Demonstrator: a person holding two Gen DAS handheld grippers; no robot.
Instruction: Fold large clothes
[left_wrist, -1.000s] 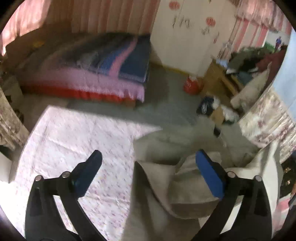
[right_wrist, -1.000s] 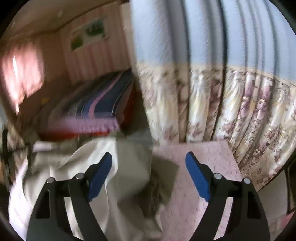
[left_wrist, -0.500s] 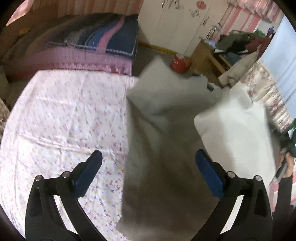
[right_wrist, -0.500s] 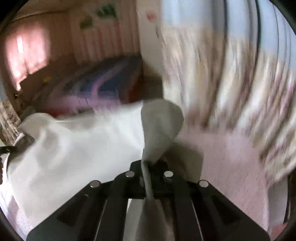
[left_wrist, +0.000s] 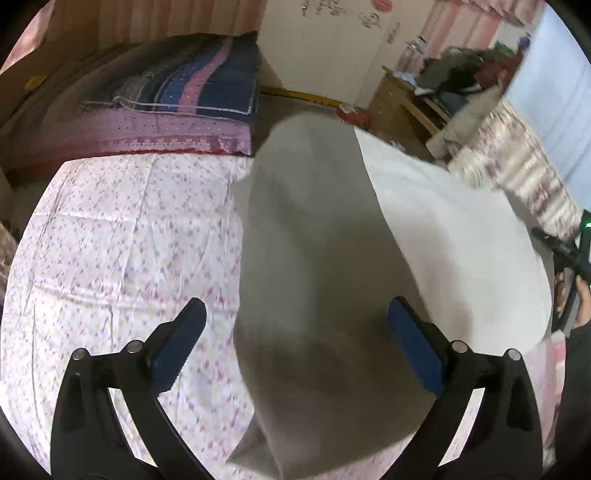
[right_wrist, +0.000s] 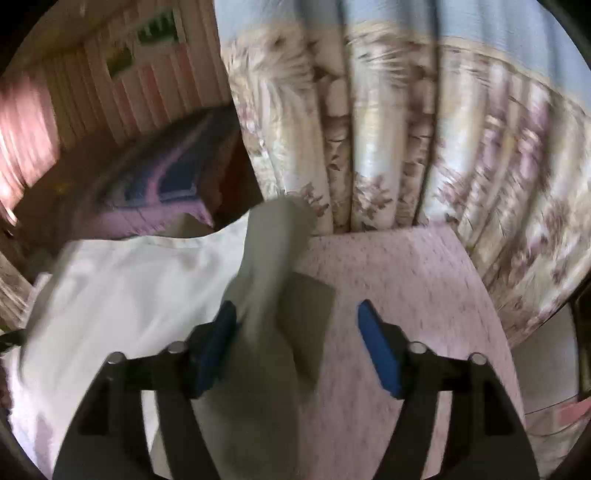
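Observation:
A large off-white garment (left_wrist: 325, 277) billows above a bed with a pink flowered sheet (left_wrist: 110, 240). In the left wrist view my left gripper (left_wrist: 295, 343) is open, its blue pads wide apart, with the cloth passing between and over them, not pinched. In the right wrist view the garment (right_wrist: 122, 295) spreads to the left and a fold of it (right_wrist: 273, 266) runs down between the jaws. My right gripper (right_wrist: 295, 347) is open; the fold touches the left pad (right_wrist: 218, 347). The view is blurred by motion.
A second bed with a blue and pink striped blanket (left_wrist: 192, 88) stands behind. A flowered curtain (right_wrist: 424, 147) hangs close at the right. A wooden table piled with clothes (left_wrist: 443, 85) is at the far right. The other gripper and hand (left_wrist: 572, 280) show at the right edge.
My right gripper was shut on the garment's fold half a second ago and has now opened. The garment has been flung up and spreads out over the bed. My left gripper stayed open.

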